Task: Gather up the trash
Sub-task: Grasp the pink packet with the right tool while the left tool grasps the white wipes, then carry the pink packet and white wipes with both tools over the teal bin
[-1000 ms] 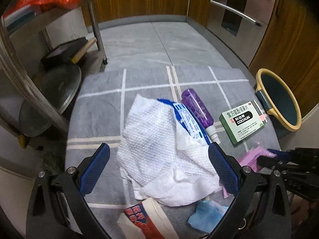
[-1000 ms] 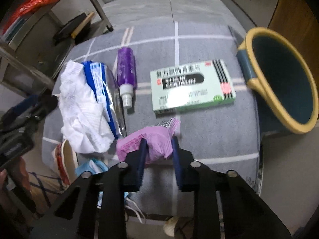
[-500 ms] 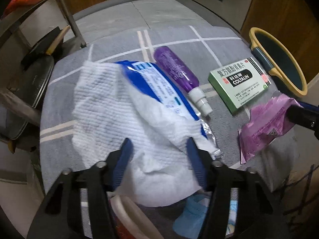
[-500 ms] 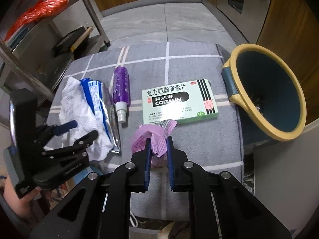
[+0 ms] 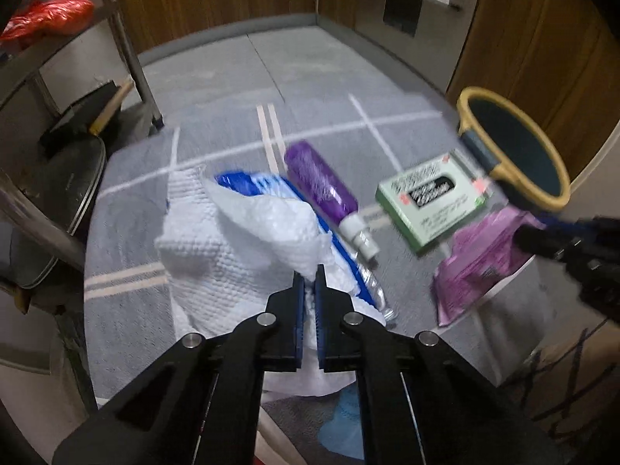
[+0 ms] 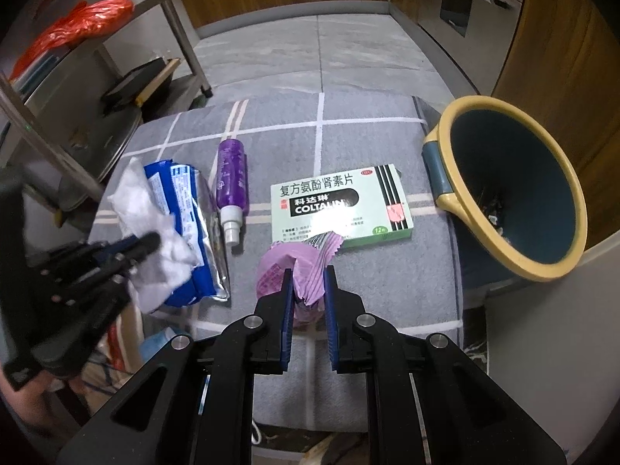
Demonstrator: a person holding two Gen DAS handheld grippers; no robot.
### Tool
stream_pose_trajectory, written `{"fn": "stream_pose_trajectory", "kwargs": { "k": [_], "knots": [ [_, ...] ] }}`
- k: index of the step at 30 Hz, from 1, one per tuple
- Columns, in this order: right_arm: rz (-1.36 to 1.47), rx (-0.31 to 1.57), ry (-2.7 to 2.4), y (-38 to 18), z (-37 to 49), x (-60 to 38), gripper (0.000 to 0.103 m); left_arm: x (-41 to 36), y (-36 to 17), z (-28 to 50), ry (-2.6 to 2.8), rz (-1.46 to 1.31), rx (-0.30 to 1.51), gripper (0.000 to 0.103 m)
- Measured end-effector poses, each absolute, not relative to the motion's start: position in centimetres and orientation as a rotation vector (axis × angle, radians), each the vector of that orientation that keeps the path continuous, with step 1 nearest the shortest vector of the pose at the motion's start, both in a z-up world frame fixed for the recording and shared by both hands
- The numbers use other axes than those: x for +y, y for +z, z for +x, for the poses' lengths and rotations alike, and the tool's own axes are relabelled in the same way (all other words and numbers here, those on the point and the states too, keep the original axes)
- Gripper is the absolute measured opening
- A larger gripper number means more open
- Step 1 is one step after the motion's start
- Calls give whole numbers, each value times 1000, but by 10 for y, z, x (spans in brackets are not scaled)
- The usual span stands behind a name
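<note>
The left gripper has gone from wide open to clamped on the white paper towel at the near left edge of the grey checked cloth, so that piece is secured. The right gripper pinches the crumpled pink wrapper near the near edge. Both loads await carrying to the bin off the cloth's far right corner.

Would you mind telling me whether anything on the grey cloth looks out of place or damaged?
Yes. The blue wipes pack lies crumpled with its foil end torn open, and a white tissue is bunched over it. The purple spray bottle lies on its side. The green medicine box looks intact.
</note>
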State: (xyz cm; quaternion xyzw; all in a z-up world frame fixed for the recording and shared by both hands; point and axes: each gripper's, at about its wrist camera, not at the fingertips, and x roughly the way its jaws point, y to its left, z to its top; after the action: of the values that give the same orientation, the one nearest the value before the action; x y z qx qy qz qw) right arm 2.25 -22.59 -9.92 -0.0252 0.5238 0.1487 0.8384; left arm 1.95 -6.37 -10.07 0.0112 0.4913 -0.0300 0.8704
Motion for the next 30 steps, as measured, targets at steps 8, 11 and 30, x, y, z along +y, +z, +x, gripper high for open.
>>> {"fn": "stream_pose_trajectory", "kwargs": {
  "k": [8, 11, 30],
  "knots": [
    [-71, 1068, 311, -91, 21, -224, 16, -76, -55, 11, -94, 91, 849, 4],
    [-68, 1040, 310, -83, 20, -226, 16, -78, -39, 10, -104, 100, 789, 4],
    [-66, 762, 281, 7, 23, -262, 15, -81, 31, 8, -234, 10, 624, 4]
  ]
}}
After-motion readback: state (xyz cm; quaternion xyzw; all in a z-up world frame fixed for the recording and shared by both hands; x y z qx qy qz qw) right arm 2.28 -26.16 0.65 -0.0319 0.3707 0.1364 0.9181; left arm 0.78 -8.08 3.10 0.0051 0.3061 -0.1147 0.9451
